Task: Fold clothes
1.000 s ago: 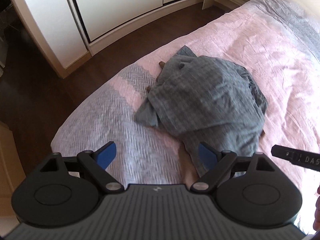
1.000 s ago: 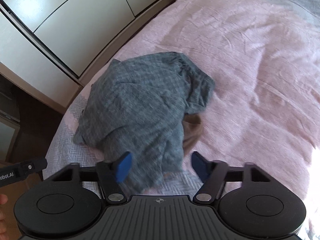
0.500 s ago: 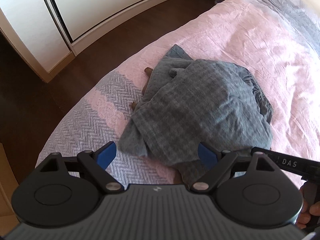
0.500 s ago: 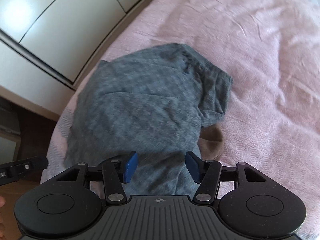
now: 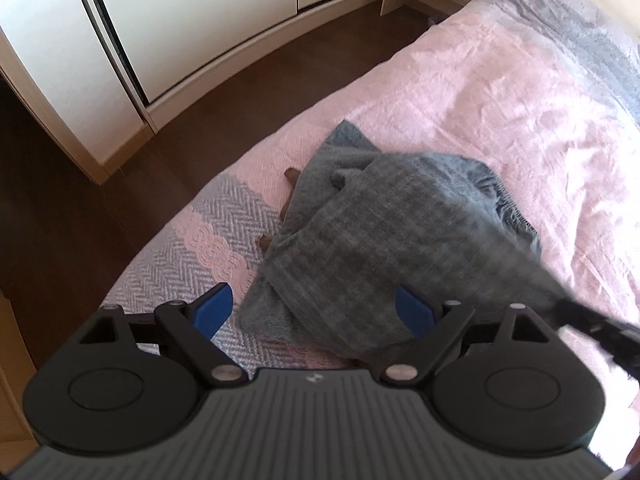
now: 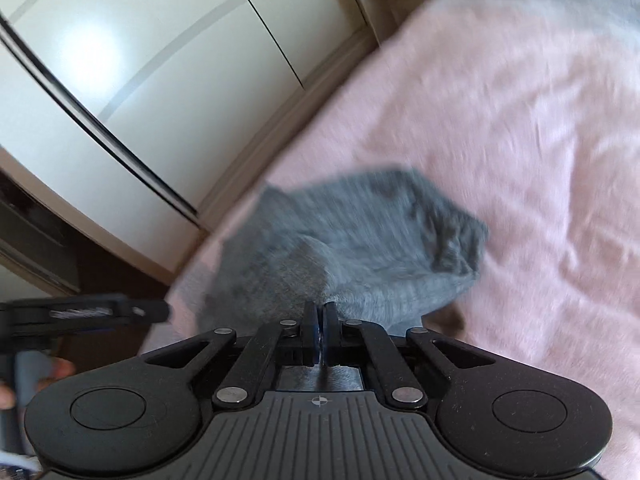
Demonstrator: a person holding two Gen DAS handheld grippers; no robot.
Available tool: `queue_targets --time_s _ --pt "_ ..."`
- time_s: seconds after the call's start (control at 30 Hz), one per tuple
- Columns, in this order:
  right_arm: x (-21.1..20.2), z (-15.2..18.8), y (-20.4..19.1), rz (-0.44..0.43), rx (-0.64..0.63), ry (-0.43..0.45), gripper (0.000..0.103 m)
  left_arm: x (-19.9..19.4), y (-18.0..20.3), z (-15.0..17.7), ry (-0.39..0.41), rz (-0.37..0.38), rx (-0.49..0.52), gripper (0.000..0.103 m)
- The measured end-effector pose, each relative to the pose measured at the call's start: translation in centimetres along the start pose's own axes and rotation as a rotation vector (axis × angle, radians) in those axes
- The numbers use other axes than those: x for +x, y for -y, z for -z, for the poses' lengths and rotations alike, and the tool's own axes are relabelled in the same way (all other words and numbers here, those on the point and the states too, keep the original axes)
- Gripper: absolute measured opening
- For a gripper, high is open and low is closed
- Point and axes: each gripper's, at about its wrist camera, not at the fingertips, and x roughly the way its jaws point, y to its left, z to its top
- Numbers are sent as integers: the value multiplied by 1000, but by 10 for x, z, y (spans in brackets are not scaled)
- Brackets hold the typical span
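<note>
A crumpled grey checked garment point(image 5: 400, 232) lies on the pink bedspread point(image 5: 500, 92), near the bed's corner. My left gripper point(image 5: 316, 312) hangs open just above the garment's near edge, its blue pads point(image 5: 212, 312) wide apart, nothing between them. In the right wrist view my right gripper point(image 6: 320, 320) is shut on a fold of the grey garment point(image 6: 360, 240), which rises in a ridge toward the pinch. The right gripper's dark body point(image 5: 592, 320) shows at the right edge of the left wrist view, blurred. Small brown bits of another cloth point(image 5: 292, 176) peek from under the garment.
White sliding wardrobe doors point(image 5: 200, 20) stand beyond a strip of dark wood floor point(image 5: 80, 200). The bedspread has a grey herringbone band point(image 5: 168, 264) along its edge. The left gripper's body point(image 6: 80, 312) and a hand point(image 6: 60, 368) on its handle show at left in the right wrist view.
My right gripper went from open to shut, pinching the garment's near edge and pulling it up. My left gripper moved closer to the garment and stayed open.
</note>
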Motion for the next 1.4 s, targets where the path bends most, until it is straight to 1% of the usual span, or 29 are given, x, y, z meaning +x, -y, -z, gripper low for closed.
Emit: queue_targets --time_s 0.13,0.2,0.37,0.5,0.63,0.7,0.73,0.77,0.83,0.87,0.9,0.93,0.97,1.0,1.07,1.13,1.17,1.27,1.4 --pt "-62 -9 -5 -27 -19 170 0 -29 10 7 48 5 8 86" --pt "-98 -12 0 -23 -13 256 0 -46 18 13 70 13 16 86" --pt "-194 -5 33 24 33 394 0 -86 58 39 110 54 81 86" --pt "-275 19 65 96 82 481 0 -115 108 69 134 126 149 86" --pt "-372 52 90 168 113 577 0 -140 168 108 140 219 234 86" --pt "-421 72 96 161 92 672 0 -150 196 132 135 260 276 86" --pt "-444 81 96 157 70 687 0 -155 210 144 133 281 297 86" --pt "-461 90 96 160 52 652 0 -160 224 155 131 301 318 86" --pt "-473 110 104 199 34 462 0 -169 252 179 126 342 361 86" --pt "-473 126 111 245 47 375 0 -174 266 191 123 363 382 86" --pt "-471 145 123 299 79 302 3 -178 279 202 118 379 403 86" --pt "-467 164 137 357 134 222 24 -179 288 212 107 383 425 86" --pt "-463 183 152 417 199 134 43 -182 296 223 94 386 449 86" --pt "-461 201 166 469 247 72 69 -184 304 233 79 385 476 86" --pt "-462 236 187 547 312 -6 70 -186 317 252 51 372 529 86" --pt "-464 261 199 577 368 -66 70 -188 324 267 27 364 577 86" --pt "-466 270 201 575 389 -70 70 -189 326 273 18 360 600 86" --pt "-468 279 194 570 404 -59 70 -194 334 283 7 349 664 86" --pt "-449 265 193 585 379 -62 70 -192 336 282 0 341 724 86"
